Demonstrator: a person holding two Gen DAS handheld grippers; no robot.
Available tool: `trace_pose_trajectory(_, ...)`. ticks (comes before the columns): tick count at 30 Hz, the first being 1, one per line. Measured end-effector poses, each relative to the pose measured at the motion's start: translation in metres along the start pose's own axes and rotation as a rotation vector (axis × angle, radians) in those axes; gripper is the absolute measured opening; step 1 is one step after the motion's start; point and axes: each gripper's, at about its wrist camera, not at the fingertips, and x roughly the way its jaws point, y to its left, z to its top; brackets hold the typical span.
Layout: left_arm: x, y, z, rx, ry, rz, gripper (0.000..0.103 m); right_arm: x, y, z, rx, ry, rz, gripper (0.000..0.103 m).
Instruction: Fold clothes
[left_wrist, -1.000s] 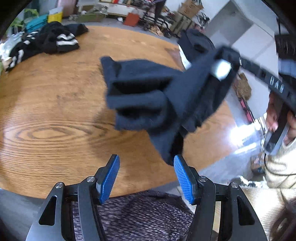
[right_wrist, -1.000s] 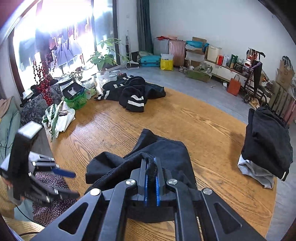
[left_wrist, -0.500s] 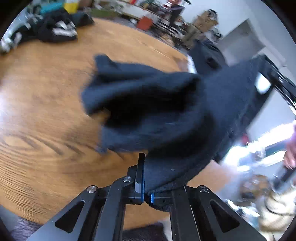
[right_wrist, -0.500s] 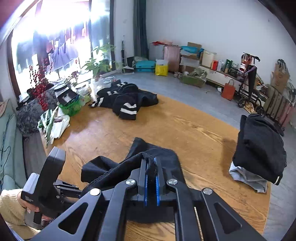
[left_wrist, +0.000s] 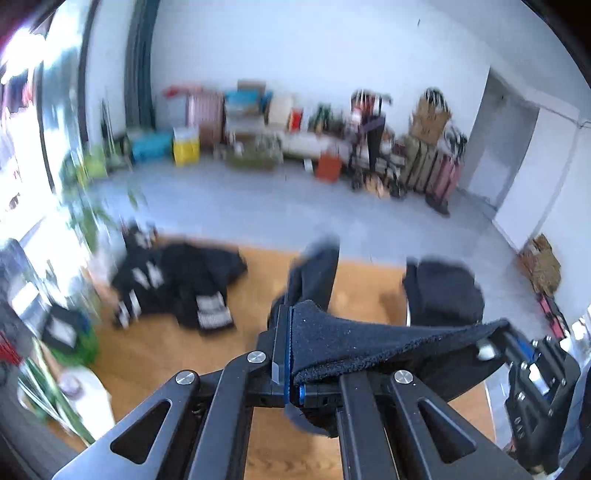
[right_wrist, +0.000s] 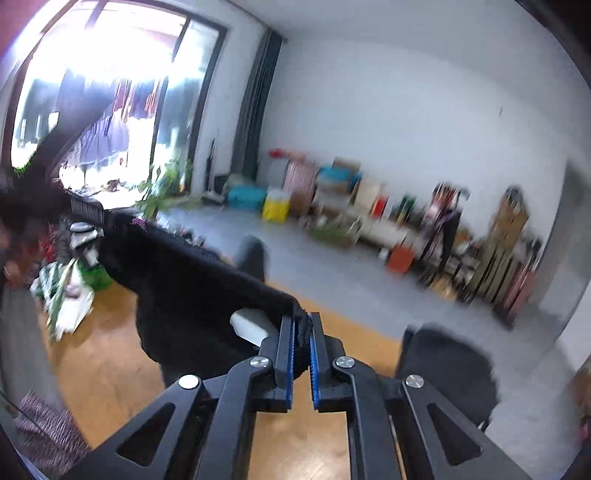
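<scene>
Dark cloth hangs stretched above the desk between my two tongs. My left tongs pinch one edge tight, and my right tongs pinch the other. A striped clothes pile lies far left; a folded stack sits right.

Motion blur smears the shelf clutter along the wall — nothing there reads clearly — and the striped clothes too.
</scene>
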Motion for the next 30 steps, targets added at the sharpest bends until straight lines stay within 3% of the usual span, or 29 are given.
trace_pose_trajectory(3,-0.035,-0.011,0.032,0.031,-0.084,0.039,0.003,-0.020,-0.011,0.038,0.002,-0.083,-0.016,0.007)
trace_pose_trajectory(8,-0.081,-0.015,0.058,0.046,-0.189,0.065,0.003,-0.046,-0.023,0.092,0.003,-0.184,-0.058,0.007)
trace_pose_trajectory(14,-0.102,-0.012,0.069,0.035,-0.231,0.092,0.003,-0.065,-0.018,0.126,-0.009,-0.265,-0.073,0.008)
trace_pose_trajectory(21,-0.092,-0.003,0.062,0.036,-0.233,0.138,0.003,-0.060,-0.008,0.144,0.012,-0.276,-0.060,0.008)
trace_pose_trajectory(24,-0.077,-0.001,0.044,0.088,-0.199,0.168,0.003,-0.053,-0.006,0.138,0.020,-0.257,-0.031,0.008)
trace_pose_trajectory(30,0.015,0.022,-0.029,0.118,0.028,0.166,0.003,0.005,0.008,0.075,0.023,-0.093,0.047,0.008)
